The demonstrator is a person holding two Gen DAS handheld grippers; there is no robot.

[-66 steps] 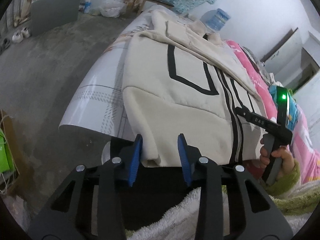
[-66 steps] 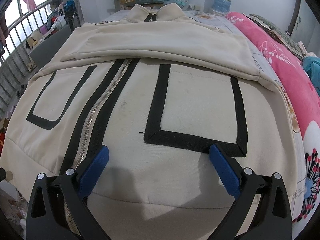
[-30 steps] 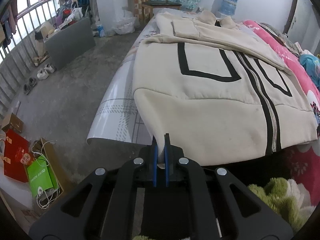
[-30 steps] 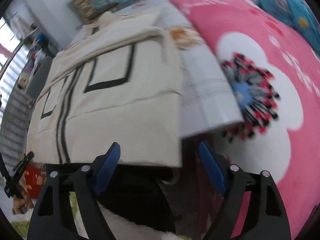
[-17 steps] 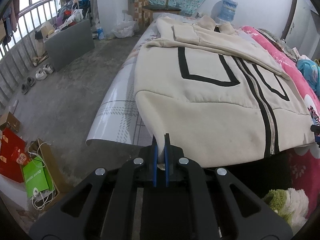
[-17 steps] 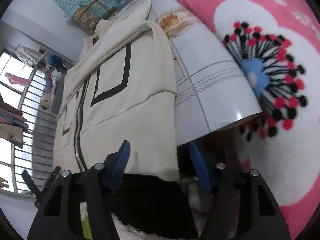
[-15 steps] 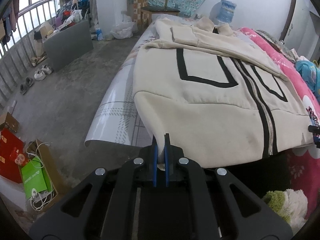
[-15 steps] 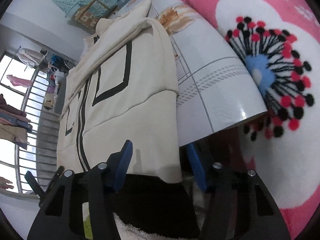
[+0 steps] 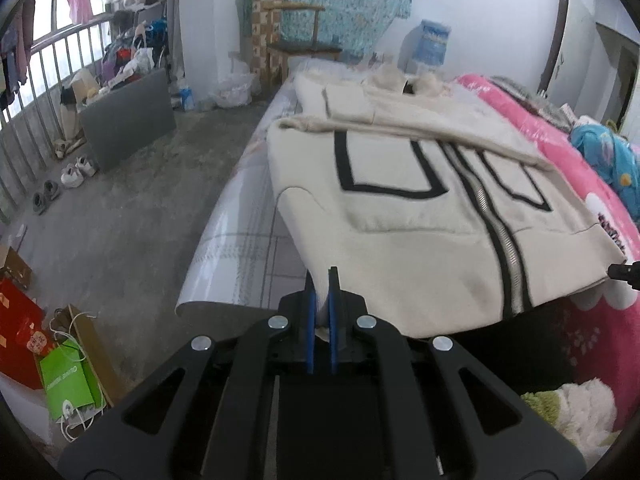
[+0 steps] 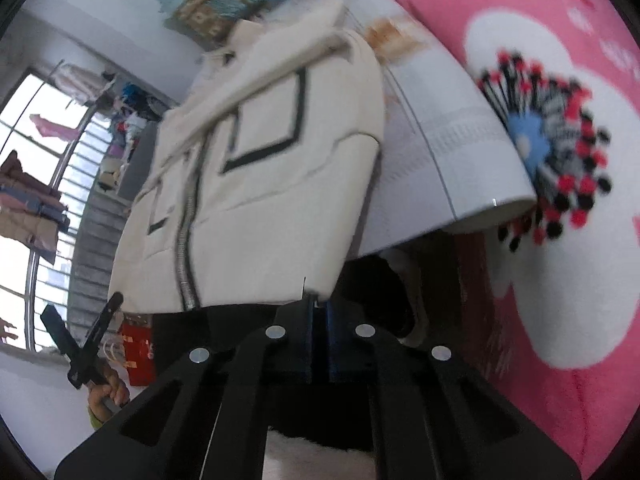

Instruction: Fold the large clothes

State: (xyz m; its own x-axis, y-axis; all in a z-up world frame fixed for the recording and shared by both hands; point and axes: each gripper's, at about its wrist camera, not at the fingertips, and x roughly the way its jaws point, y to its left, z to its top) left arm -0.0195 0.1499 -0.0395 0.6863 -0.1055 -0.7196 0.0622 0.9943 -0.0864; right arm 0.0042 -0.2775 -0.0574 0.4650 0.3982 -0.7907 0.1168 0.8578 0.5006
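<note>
Glossy white sheet (image 9: 236, 252) under soft cream zip jacket (image 9: 420, 240), hem corners pinched in left gripper (image 9: 321, 292) and right gripper (image 10: 317, 304) jaws.

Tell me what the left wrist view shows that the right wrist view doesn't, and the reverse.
Only the left wrist view shows the concrete floor with pairs of shoes, the green paper bag, the water jug and the left gripper shut on the jacket's left hem corner.

Only the right wrist view shows the blanket's flower print, the person's left hand holding the other tool, and the right gripper shut on the right hem corner.

Both show the cream zip jacket with black trim, lying on the white mat beside the pink blanket.
</note>
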